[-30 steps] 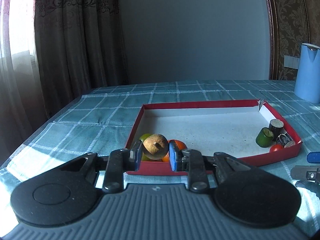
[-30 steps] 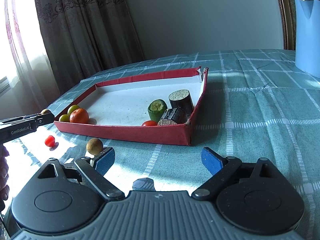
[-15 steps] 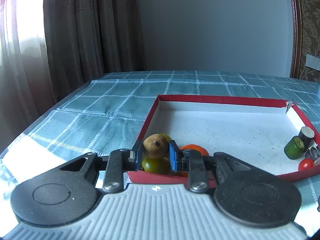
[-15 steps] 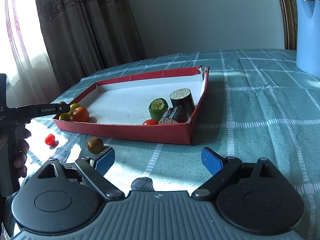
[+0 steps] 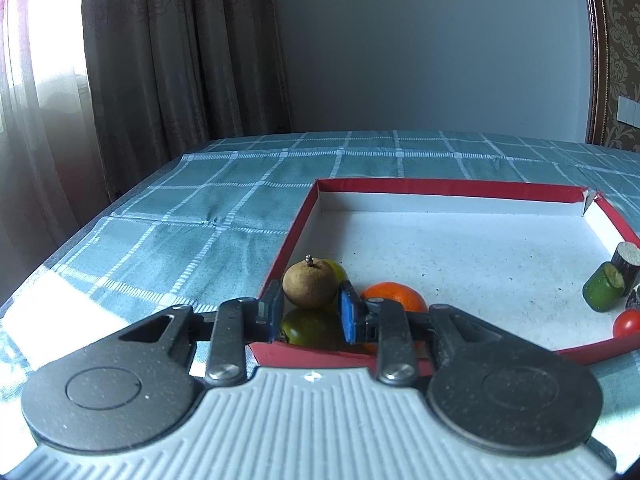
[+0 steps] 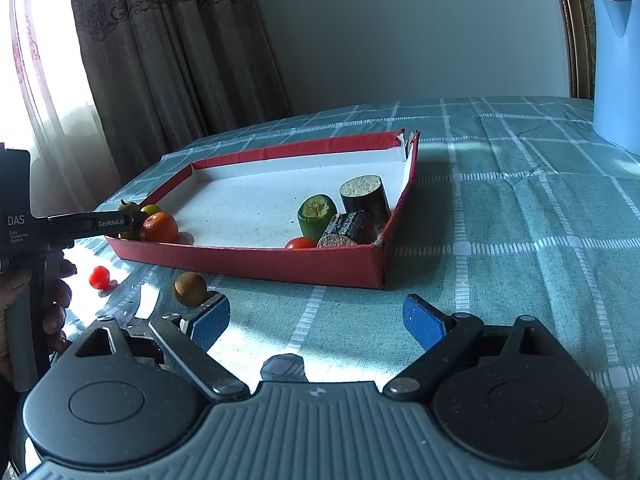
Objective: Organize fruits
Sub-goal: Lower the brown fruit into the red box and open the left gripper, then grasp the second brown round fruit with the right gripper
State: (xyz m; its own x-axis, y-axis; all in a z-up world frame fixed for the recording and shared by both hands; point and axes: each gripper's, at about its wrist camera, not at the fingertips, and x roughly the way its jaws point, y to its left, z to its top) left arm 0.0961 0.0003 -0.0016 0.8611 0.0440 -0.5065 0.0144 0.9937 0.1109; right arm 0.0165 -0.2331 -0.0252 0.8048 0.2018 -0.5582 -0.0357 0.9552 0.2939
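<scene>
My left gripper [image 5: 310, 312] is shut on a brown round fruit [image 5: 310, 289] and holds it over the near left corner of the red tray [image 5: 440, 186]. Below it lie a green fruit [image 5: 310, 330] and an orange [image 5: 394, 296]. In the right wrist view the left gripper [image 6: 132, 216] reaches over that corner, by the orange [image 6: 159, 227]. My right gripper [image 6: 316, 322] is open and empty above the cloth in front of the tray [image 6: 280, 262]. A second brown fruit [image 6: 190, 289] and a small red fruit [image 6: 99, 277] lie on the cloth.
Cut vegetable pieces, a green one [image 6: 317, 211] and two dark ones [image 6: 365, 196], and a tomato [image 6: 301, 243] sit in the tray's right corner. A blue kettle [image 6: 616, 64] stands at the far right. Curtains hang past the table's left edge.
My left gripper has carried the brown fruit forward and now holds it over the tray's near left corner. The right gripper has stayed put and open.
</scene>
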